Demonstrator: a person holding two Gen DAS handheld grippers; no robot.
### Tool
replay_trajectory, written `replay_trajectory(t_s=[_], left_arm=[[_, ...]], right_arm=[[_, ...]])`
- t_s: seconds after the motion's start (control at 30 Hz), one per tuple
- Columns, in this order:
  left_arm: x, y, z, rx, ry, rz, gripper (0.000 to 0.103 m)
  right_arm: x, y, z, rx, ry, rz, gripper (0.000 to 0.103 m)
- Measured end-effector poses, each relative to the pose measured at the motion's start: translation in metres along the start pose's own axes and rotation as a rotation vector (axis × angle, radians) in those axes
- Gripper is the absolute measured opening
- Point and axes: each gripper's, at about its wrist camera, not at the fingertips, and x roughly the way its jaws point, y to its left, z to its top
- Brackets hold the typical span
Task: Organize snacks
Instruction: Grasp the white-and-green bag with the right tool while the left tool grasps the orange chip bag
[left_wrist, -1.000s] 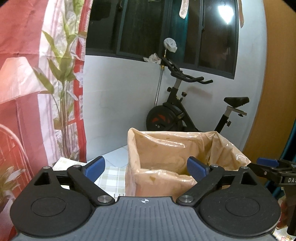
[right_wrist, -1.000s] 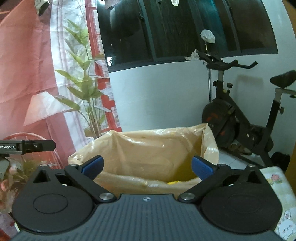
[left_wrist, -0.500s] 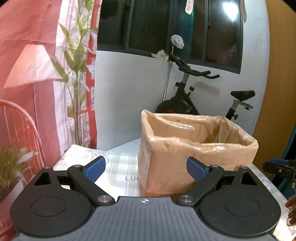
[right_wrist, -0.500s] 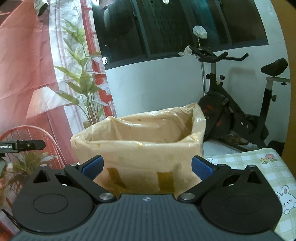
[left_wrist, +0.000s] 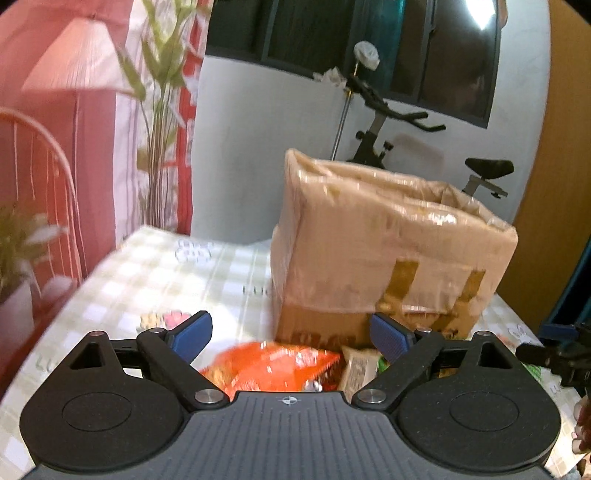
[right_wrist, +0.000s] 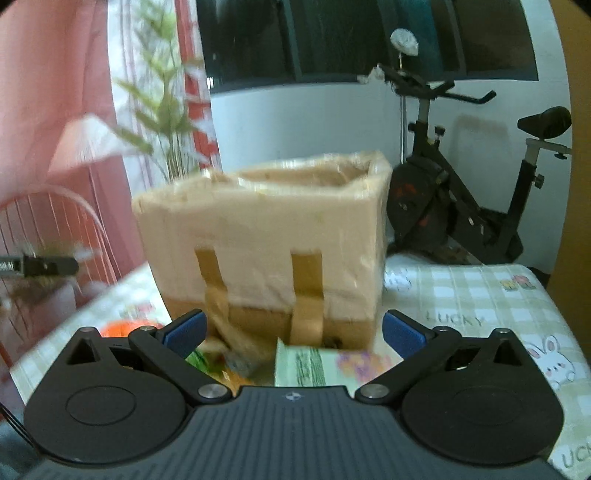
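A cardboard box (left_wrist: 388, 258) lined with a tan plastic bag and taped at the front stands on the checked tablecloth (left_wrist: 155, 280). Snack packets lie in front of it. An orange packet (left_wrist: 273, 367) and a beige packet (left_wrist: 356, 367) lie between the fingers of my left gripper (left_wrist: 291, 334), which is open above them. In the right wrist view the box (right_wrist: 266, 240) fills the middle. A pale green packet (right_wrist: 314, 365) lies below my open right gripper (right_wrist: 293, 332). The right gripper's tip (left_wrist: 554, 350) shows at the left view's right edge.
An exercise bike (right_wrist: 461, 206) stands behind the table on the right. A red curtain and a tall plant (left_wrist: 159, 110) are at the left. The tablecloth's right part (right_wrist: 480, 295) with a rabbit print lies beside the box.
Both grippers have dropped and pulled back from above the box's opening to its front. The snack packets on the table have come into view. Both stay open.
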Motion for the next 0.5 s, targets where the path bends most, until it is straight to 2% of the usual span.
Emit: replay_trajectory(t_s=[0.13, 0.27, 0.5], left_arm=[[0.004, 0.001, -0.009, 0.010, 0.018, 0.014, 0.093], [0.004, 0.003, -0.015, -0.004, 0.029, 0.021, 0.092], [0.007, 0.005, -0.023, -0.021, 0.048, 0.027, 0.092]], right_arm=[[0.004, 0.009, -0.016, -0.042, 0.067, -0.026, 0.103], [0.005, 0.020, -0.036, -0.125, 0.106, -0.088, 0.103], [0.006, 0.028, -0.062, -0.259, 0.112, -0.185, 0.103]])
